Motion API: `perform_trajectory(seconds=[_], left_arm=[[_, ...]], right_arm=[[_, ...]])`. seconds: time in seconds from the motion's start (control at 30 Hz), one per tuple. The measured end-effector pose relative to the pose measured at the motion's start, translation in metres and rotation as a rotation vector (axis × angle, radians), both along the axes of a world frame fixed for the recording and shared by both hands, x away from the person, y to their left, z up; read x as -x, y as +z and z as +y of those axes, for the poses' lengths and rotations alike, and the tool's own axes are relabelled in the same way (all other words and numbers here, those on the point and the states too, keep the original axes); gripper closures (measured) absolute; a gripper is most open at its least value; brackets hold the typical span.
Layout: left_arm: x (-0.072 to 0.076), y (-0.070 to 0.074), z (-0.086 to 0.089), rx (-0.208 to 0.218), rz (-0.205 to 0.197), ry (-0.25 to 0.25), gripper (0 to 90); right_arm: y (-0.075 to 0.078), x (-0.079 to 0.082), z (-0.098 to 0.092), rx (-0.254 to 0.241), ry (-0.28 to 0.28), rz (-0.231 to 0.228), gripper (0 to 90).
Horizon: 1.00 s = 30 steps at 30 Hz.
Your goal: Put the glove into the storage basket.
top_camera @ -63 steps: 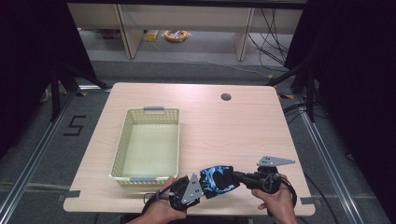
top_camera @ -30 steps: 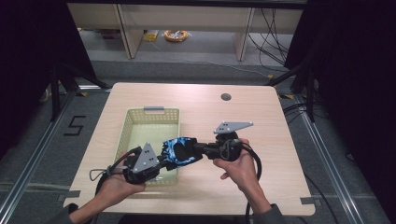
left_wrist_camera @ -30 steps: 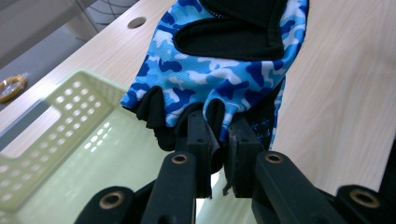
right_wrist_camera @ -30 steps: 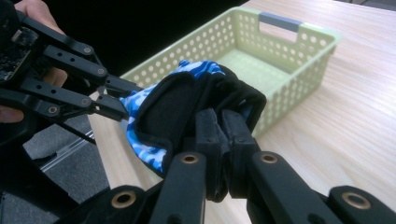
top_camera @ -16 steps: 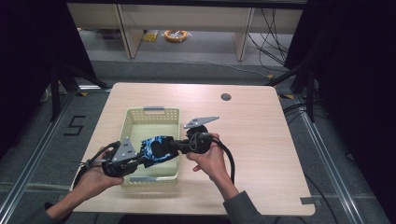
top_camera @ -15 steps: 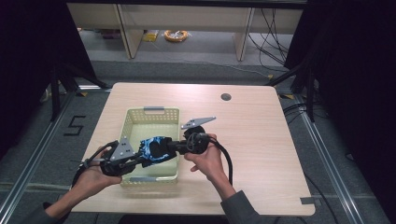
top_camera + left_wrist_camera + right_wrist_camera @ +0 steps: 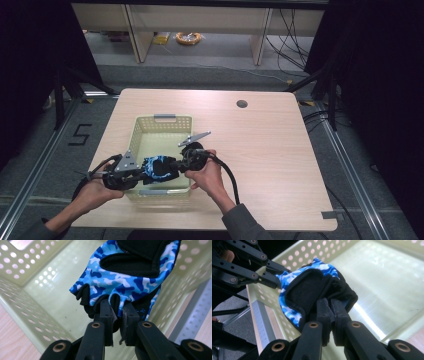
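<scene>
A blue camouflage glove (image 7: 159, 168) with black palm and cuff hangs between my two grippers, just above the near end of the pale yellow-green basket (image 7: 162, 125). My left gripper (image 7: 141, 174) is shut on the glove's finger end (image 7: 105, 293), coming in from the left over the basket's near-left corner. From the right, my right gripper (image 7: 176, 166) is shut on the glove's black cuff side (image 7: 312, 293). In the right gripper view the left gripper (image 7: 277, 278) pinches the glove's far edge. The glove sits over the basket's floor (image 7: 57, 290).
The basket stands on the left half of a light wooden table (image 7: 270, 150), its grey handle strip (image 7: 263, 320) at the near rim. A round cable hole (image 7: 242, 104) lies at the table's far right. Cables trail from both grippers off the near edge.
Both hands have carried the glove from the table's near middle leftwards and down, so it now hangs low over the basket's near end. Both grips have stayed shut on it.
</scene>
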<state>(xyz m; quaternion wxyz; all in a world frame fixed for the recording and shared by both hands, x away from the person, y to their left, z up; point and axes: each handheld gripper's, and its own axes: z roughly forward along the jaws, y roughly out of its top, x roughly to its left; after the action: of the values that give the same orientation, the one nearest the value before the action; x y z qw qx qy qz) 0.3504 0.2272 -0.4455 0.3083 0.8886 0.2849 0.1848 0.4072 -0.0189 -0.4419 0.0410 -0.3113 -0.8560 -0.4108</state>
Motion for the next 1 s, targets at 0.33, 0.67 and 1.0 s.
perform_trajectory(seconds=[0.33, 0.67, 1.0], left_arm=[[-0.003, -0.010, 0.002, -0.018, 0.052, -0.010, 80.8], [-0.006, -0.009, -0.001, -0.070, 0.103, -0.031, 72.5], [-0.006, 0.003, 0.006, -0.092, 0.086, -0.035, 58.7]], right_arm=[[-0.012, 0.005, 0.015, 0.103, 0.030, 0.014, 87.1], [-0.014, 0.008, 0.018, 0.170, 0.035, 0.042, 87.0], [-0.014, 0.009, 0.018, 0.184, 0.029, 0.054, 86.8]])
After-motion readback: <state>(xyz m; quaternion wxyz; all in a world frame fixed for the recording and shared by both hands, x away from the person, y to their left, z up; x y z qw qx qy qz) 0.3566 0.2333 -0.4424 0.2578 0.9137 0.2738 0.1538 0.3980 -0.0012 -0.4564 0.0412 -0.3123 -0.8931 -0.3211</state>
